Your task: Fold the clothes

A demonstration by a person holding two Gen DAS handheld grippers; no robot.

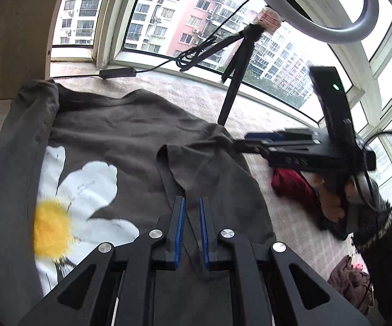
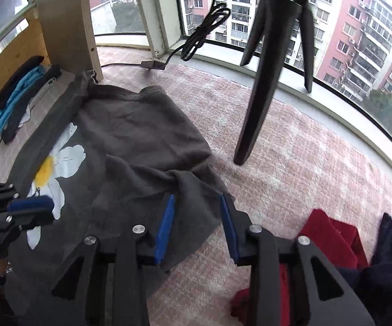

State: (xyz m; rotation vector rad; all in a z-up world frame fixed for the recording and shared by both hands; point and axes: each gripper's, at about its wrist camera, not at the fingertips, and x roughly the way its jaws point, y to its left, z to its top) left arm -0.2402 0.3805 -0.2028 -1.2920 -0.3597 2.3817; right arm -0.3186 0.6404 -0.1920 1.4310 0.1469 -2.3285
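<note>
Left wrist view gives me the pinkish carpet (image 1: 185,95) across the middle, and on it the dark grey sweatshirt (image 1: 120,133) filling the lower left, its white daisy print (image 1: 84,190) at left. A black tripod (image 1: 236,81) stands upper centre. My left gripper (image 1: 190,203), bottom centre, has its jaws a narrow gap apart with a fold of the sweatshirt between them; whether it is pinched I cannot tell. In the right wrist view, my right gripper (image 2: 197,198) is wide open over the sweatshirt's folded sleeve (image 2: 185,190), gripping nothing. A red garment (image 2: 329,236) lies lower right.
</note>
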